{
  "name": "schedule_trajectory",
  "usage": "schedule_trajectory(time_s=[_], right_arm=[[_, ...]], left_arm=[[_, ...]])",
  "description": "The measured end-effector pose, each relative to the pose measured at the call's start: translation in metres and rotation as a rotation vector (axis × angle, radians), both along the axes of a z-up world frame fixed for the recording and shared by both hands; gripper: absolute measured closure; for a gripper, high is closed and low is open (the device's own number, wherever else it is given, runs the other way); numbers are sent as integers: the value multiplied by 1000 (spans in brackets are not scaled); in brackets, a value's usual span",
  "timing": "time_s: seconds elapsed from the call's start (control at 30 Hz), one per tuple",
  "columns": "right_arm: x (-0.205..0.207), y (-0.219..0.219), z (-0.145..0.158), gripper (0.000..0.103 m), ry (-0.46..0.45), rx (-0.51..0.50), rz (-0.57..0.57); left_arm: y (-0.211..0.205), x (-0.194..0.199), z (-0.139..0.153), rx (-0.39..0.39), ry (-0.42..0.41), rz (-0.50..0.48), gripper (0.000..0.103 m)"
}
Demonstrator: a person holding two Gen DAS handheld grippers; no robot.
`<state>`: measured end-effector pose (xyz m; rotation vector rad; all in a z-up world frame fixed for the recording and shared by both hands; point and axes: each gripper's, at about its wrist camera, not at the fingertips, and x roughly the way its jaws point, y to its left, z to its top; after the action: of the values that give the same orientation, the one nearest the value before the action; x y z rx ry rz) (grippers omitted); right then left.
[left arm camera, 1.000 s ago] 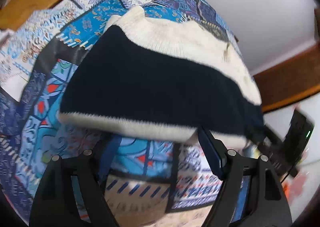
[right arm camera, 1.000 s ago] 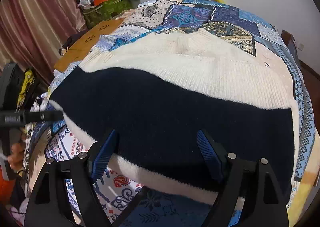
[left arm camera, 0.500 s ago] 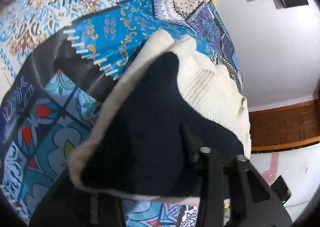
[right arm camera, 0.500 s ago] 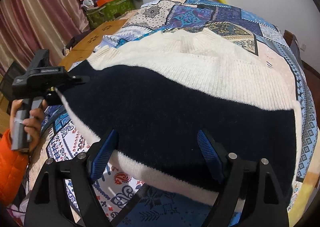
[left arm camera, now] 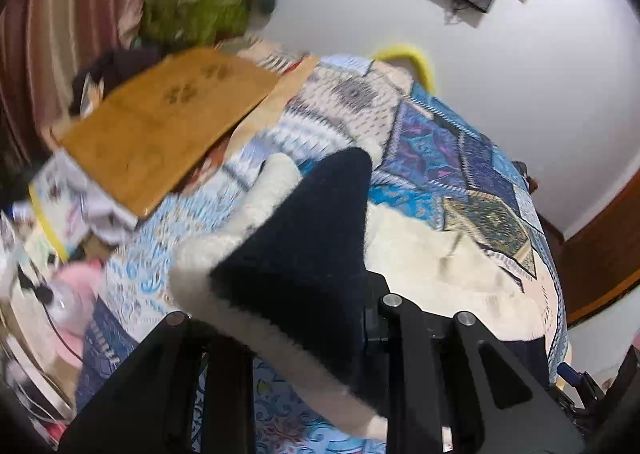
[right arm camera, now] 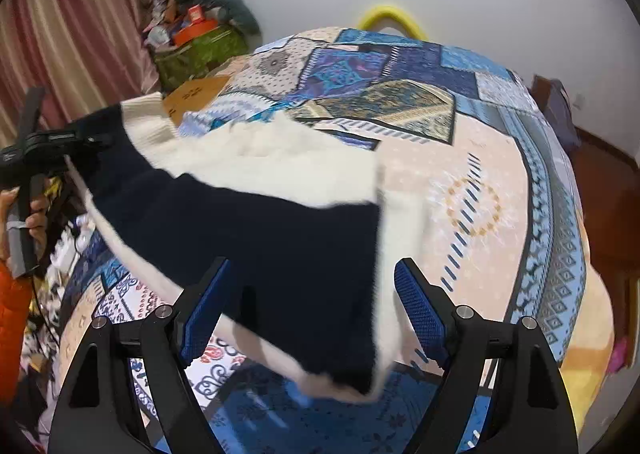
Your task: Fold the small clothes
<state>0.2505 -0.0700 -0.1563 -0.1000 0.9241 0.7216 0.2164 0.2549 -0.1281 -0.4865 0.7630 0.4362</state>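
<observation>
At far left my left gripper (right arm camera: 48,150) is pinching the corner of the navy-and-cream sweater (right arm camera: 280,238), lifted off the patchwork bedspread (right arm camera: 500,182). Behind it a green basket (right arm camera: 200,50) is heaped with an orange box and cloth. The sweater's long axis runs from that raised corner down rightward to my right gripper (right arm camera: 312,314), whose jaws stand spread, the hem lying between them

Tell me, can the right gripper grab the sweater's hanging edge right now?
Probably yes. The right gripper is open, and the sweater hangs right between its blue pads with nothing in front. The left gripper holds up the far corner.
</observation>
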Motion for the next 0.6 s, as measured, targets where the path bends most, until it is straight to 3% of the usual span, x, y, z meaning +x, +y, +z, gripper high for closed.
schedule_trajectory(time_s=[0.13, 0.37, 0.5, 0.6], right_arm=[[2, 0, -22, 32, 53, -23, 1], [1, -3, -36, 33, 65, -22, 6], [1, -5, -37, 32, 70, -11, 6], [2, -8, -38, 32, 83, 7, 2]], left_arm=[[-35, 19, 26, 45, -39, -61, 78], [-124, 63, 72, 109, -119, -225, 79], [-177, 87, 78, 132, -132, -313, 79], [-215, 99, 63, 170, -101, -371, 79]])
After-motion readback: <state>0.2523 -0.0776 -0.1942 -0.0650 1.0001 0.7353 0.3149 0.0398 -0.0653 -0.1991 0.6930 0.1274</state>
